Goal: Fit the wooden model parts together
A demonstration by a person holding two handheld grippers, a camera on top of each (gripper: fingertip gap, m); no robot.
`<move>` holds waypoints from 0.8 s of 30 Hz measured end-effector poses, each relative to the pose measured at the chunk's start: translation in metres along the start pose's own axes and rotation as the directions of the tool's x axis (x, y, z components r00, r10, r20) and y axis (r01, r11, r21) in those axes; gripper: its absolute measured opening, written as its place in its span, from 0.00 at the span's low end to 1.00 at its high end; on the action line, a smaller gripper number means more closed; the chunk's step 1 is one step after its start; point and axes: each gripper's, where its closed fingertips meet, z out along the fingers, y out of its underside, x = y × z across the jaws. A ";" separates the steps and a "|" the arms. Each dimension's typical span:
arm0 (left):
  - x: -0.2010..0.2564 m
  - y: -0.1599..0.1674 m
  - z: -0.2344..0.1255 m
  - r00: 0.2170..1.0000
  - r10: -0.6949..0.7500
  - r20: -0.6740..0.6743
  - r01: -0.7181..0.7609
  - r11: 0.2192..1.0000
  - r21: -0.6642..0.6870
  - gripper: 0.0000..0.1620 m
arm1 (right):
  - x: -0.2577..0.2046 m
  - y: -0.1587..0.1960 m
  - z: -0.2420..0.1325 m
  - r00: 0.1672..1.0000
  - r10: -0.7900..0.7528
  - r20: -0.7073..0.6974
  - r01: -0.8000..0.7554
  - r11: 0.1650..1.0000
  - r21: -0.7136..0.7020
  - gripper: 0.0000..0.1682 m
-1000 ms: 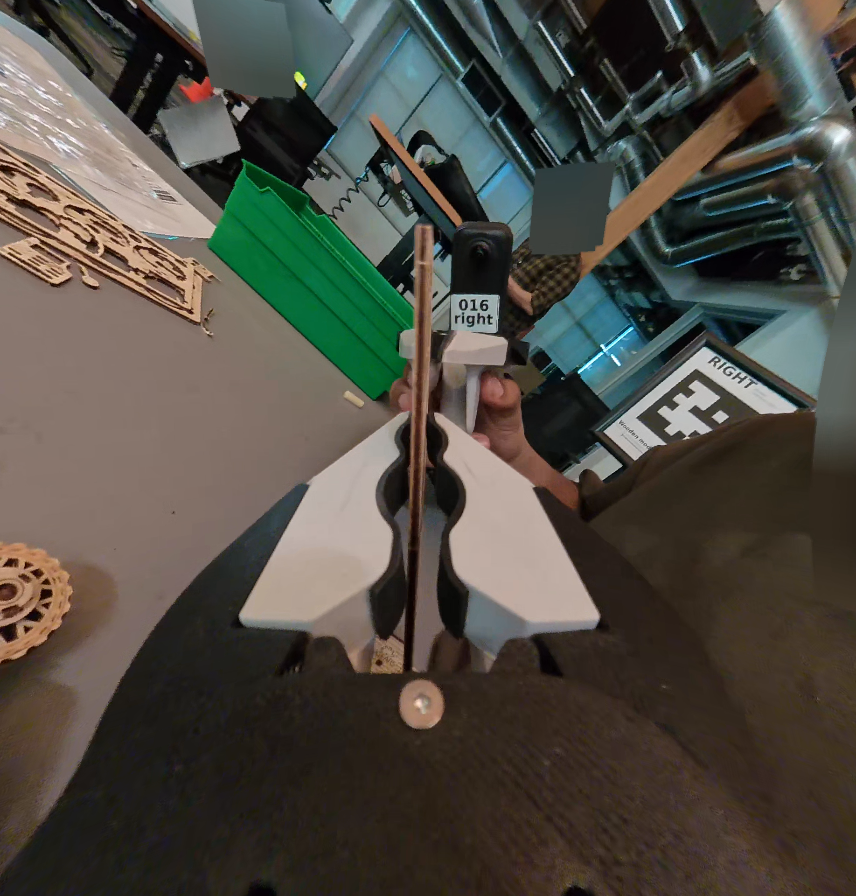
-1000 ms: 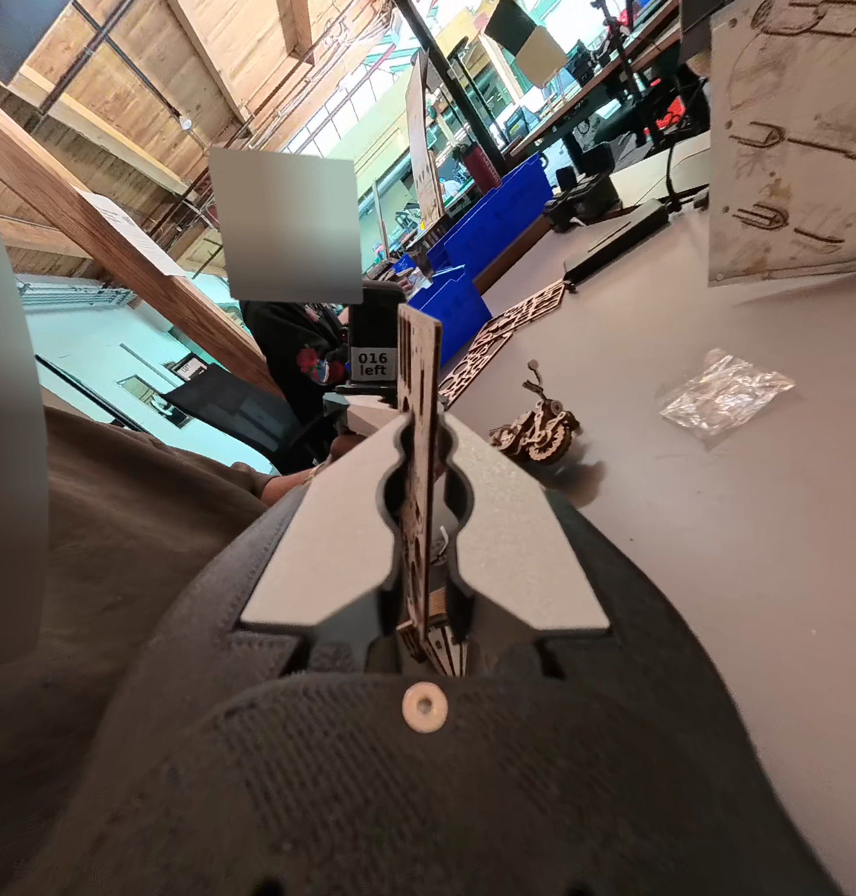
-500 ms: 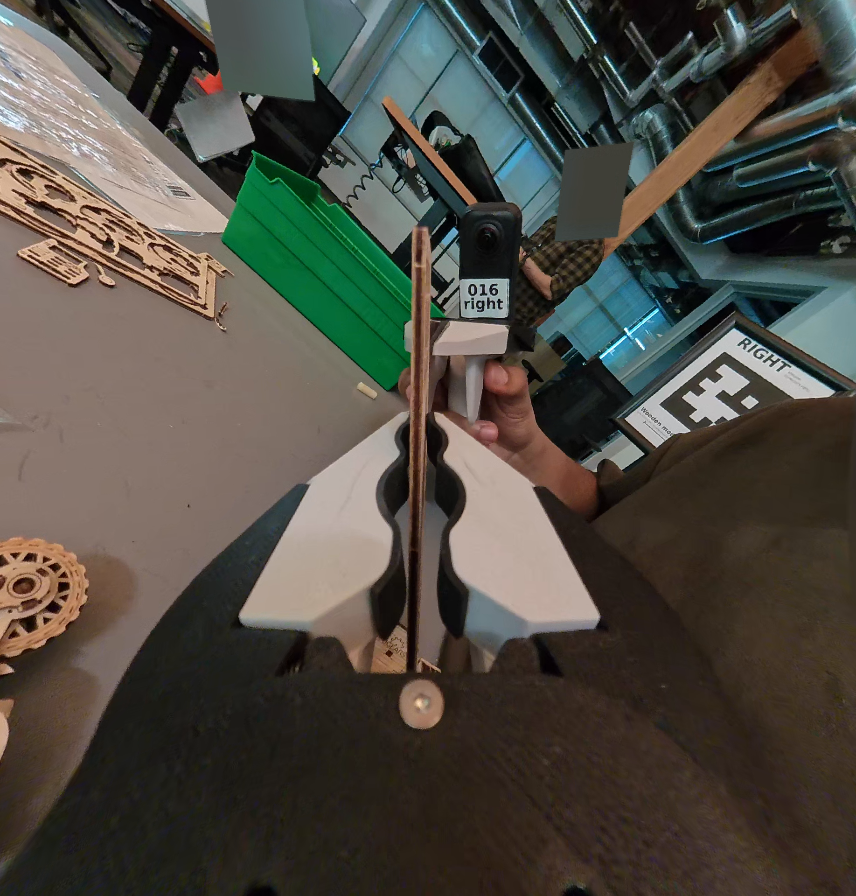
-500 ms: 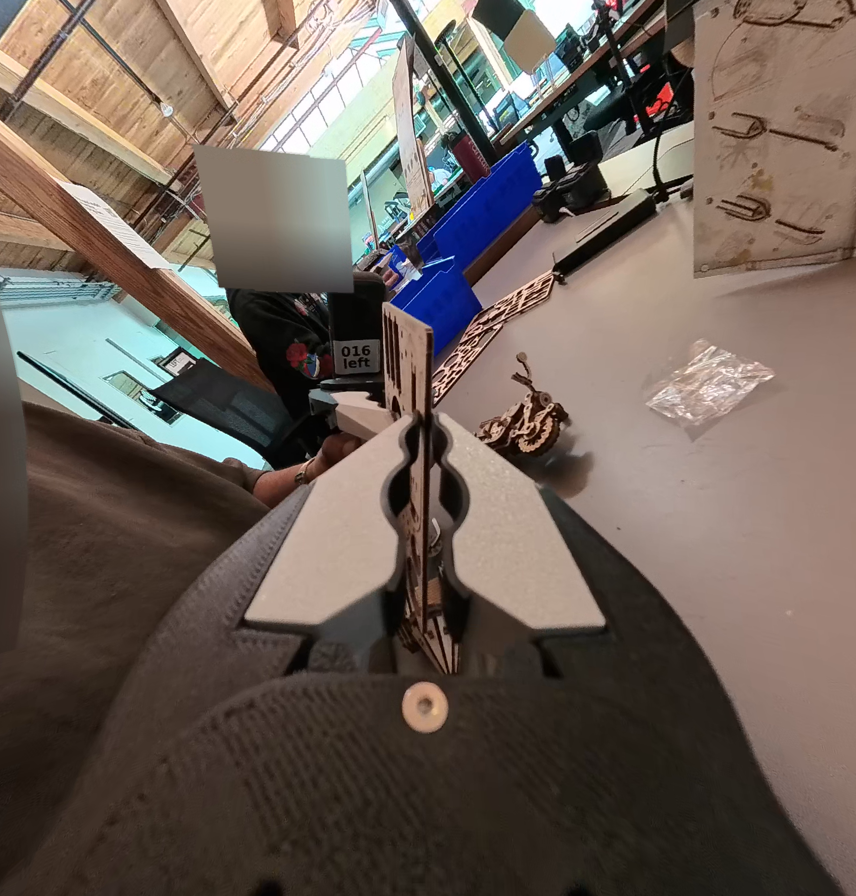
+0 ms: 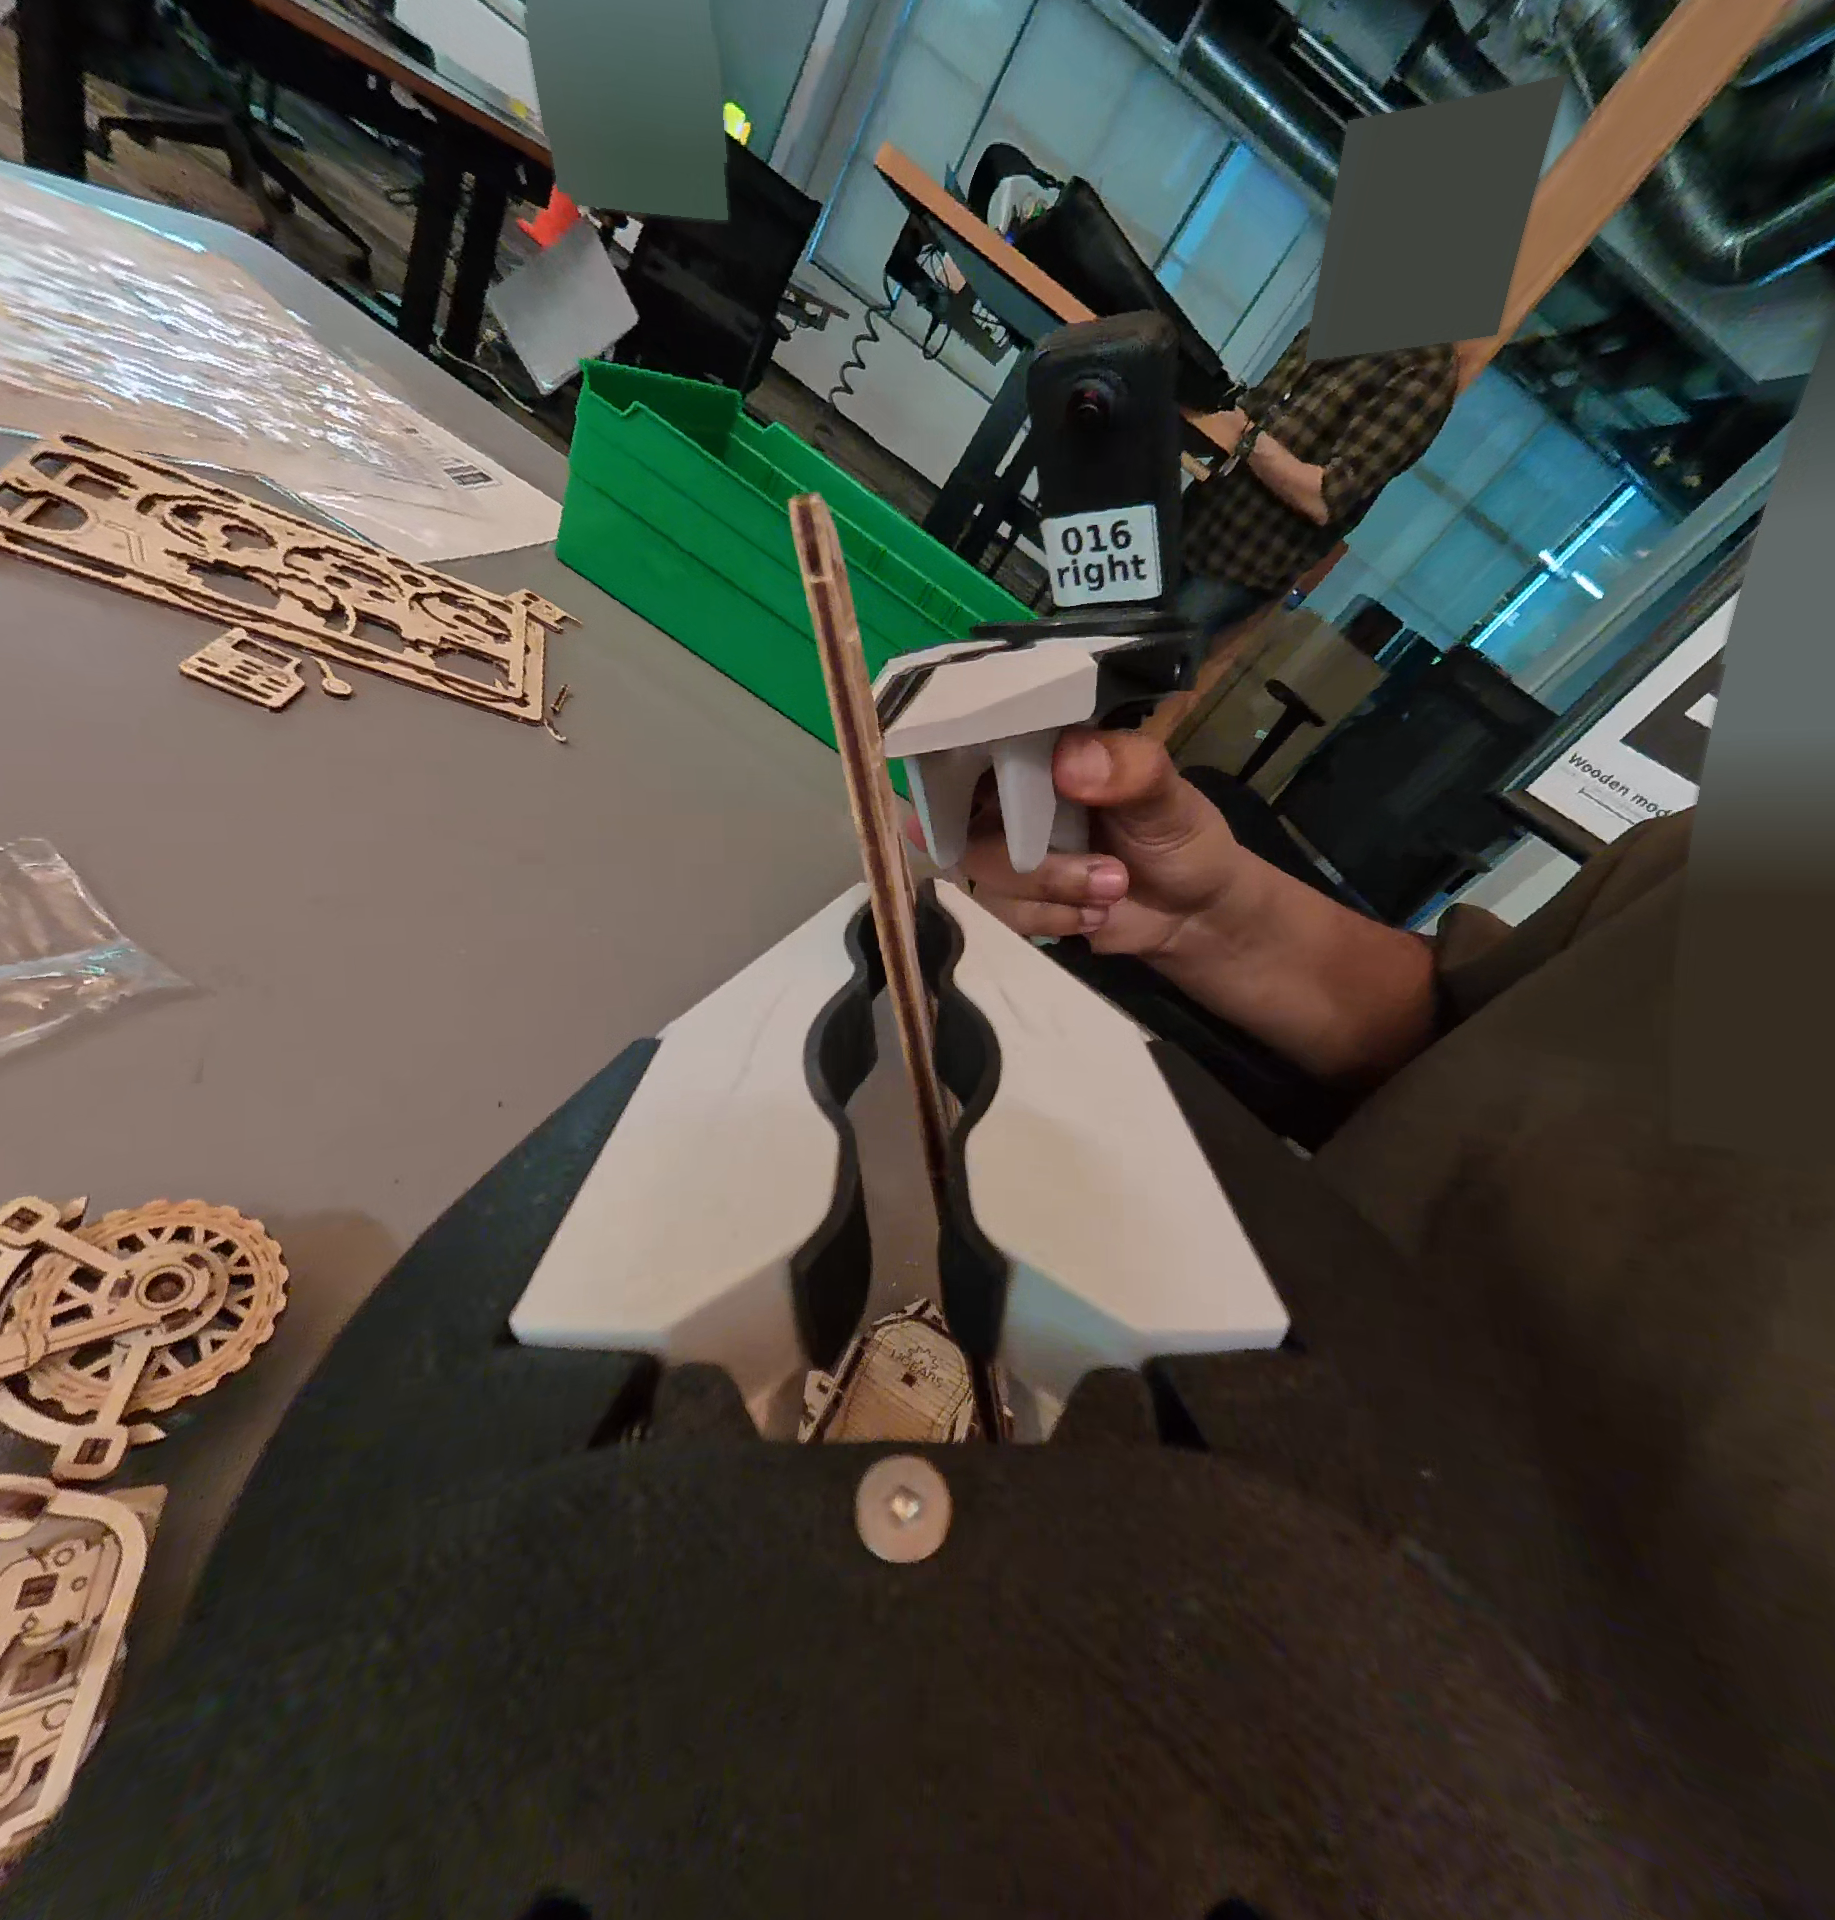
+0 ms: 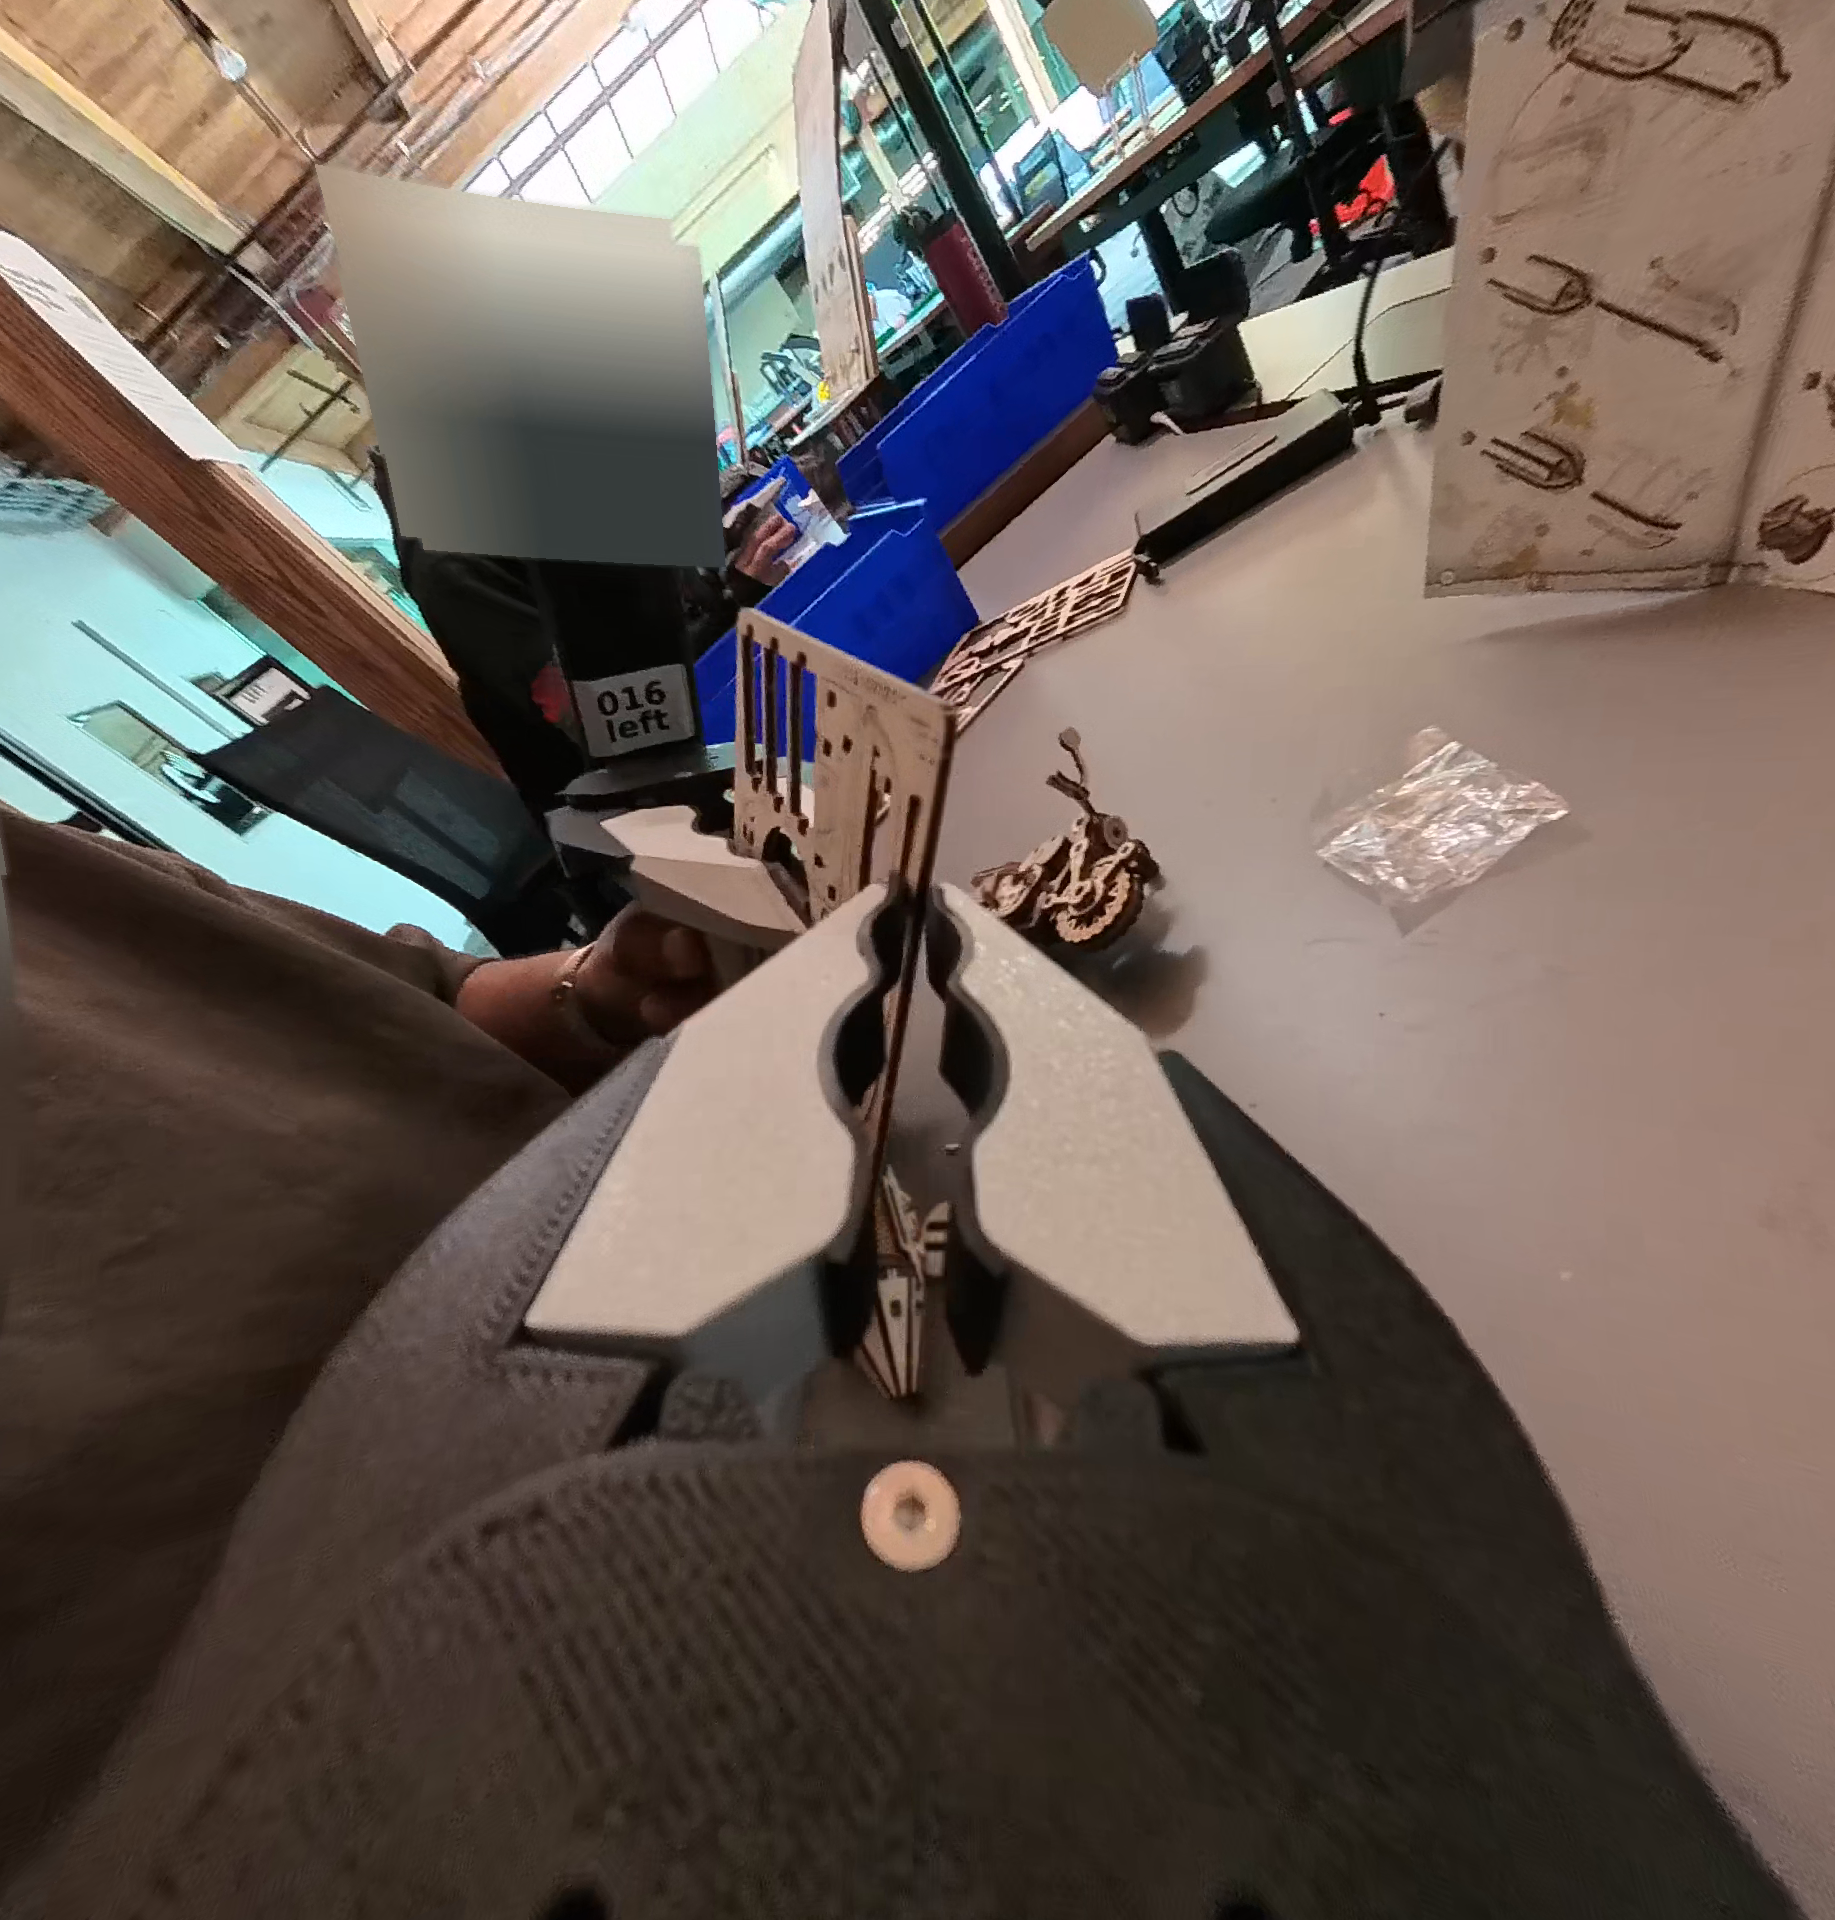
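Tool on the right (image 6: 908, 909) has its jaws drawn in on a thin laser-cut wooden sheet (image 6: 840, 758), which runs edge-on between the pads and stands up past the tips. The left tool (image 5: 902, 914) has its jaws close around the same sheet (image 5: 840, 665), but the sheet leans across the gap and a strip of space shows beside it. I cannot tell whether that tool is pinching it or only bracketing it.

The sheet is in the air above the grey counter (image 5: 373, 935), spanned between the 2 tools.

It is probably very light and stiff along its face, but brittle. The long slots and fine cut-outs near its upper edge leave narrow bridges that would likely snap under a twist. Hold is best taken on the solid border, flat across both faces and away from the slotted corner. Any pushing of parts should be straight and in plane. The smooth faces could slip in a loose pinch.

A geared wooden assembly (image 5: 134, 1309) and a spent parts frame (image 5: 269, 582) lie on the counter. A small wooden motorcycle (image 6: 1074, 883) and a clear plastic bag (image 6: 1443, 821) lie farther off.
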 end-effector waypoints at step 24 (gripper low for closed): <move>-0.008 -0.007 -0.004 0.999 -0.041 0.013 0.040 0.997 0.059 0.01 | 0.002 0.007 0.004 0.993 0.109 0.048 -0.108 0.994 -0.009 0.01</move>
